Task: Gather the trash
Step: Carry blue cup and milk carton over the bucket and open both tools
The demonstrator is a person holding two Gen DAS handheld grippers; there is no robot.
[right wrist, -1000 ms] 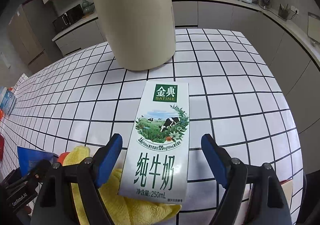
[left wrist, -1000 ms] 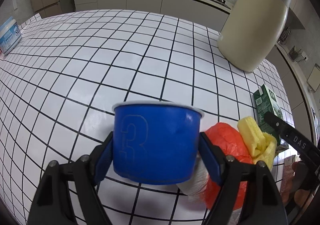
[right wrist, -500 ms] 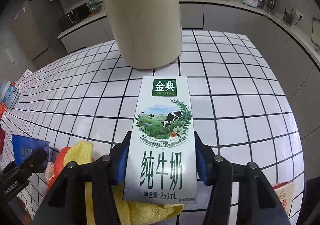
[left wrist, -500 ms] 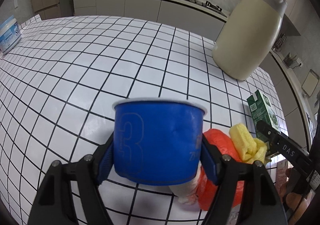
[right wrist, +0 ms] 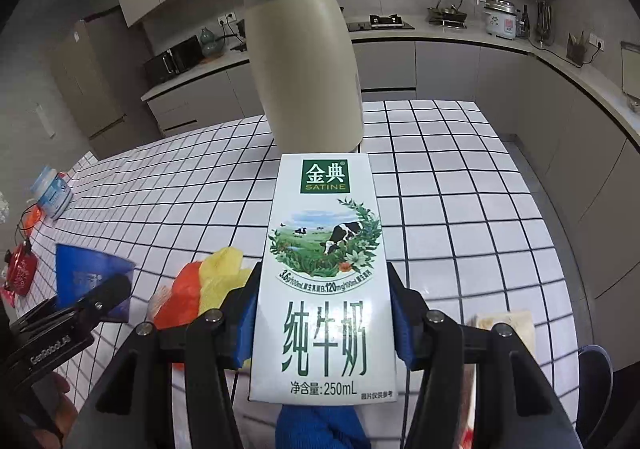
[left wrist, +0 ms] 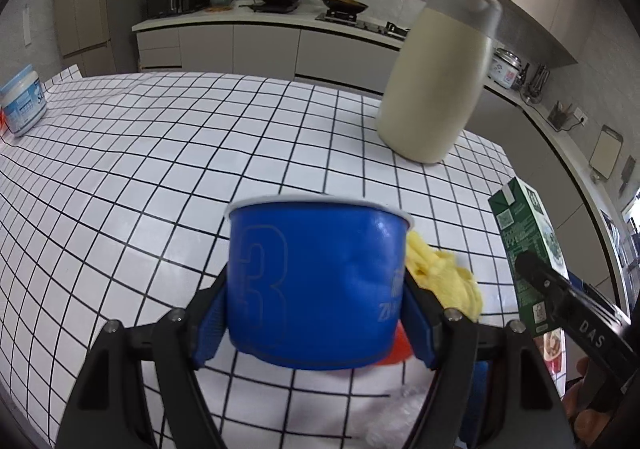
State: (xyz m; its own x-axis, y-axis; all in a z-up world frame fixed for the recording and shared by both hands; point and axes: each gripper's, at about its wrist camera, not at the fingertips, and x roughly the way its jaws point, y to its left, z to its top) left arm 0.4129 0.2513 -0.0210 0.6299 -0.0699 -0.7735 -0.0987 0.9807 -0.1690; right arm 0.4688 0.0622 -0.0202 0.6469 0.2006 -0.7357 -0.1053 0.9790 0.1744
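My left tool [left wrist: 318, 305] pinches the blue paper cup [left wrist: 316, 285] by its sides, and my right tool [right wrist: 322, 313] now pinches the milk carton [right wrist: 324, 281], blue pads pressed against both of its long edges. A second ago those right pads stood spread on either side of the carton; half a second ago they closed on it, and since then both cameras have tilted up to show more of the kitchen beyond, which I read as both pieces lifting off the checked counter [left wrist: 160, 169]. The carton appears upright in my left view [left wrist: 528, 249], off to the right of the cup. That leaves me carrying two bits of trash at once, so the pick-up stage looks done for these two, and what remains is finding a bin, which I cannot see anywhere. Left on the counter near me are the yellow cloth [left wrist: 444, 277] and the orange plastic bag [right wrist: 180, 301]; the tall cream jug [right wrist: 304, 65] stands further back.
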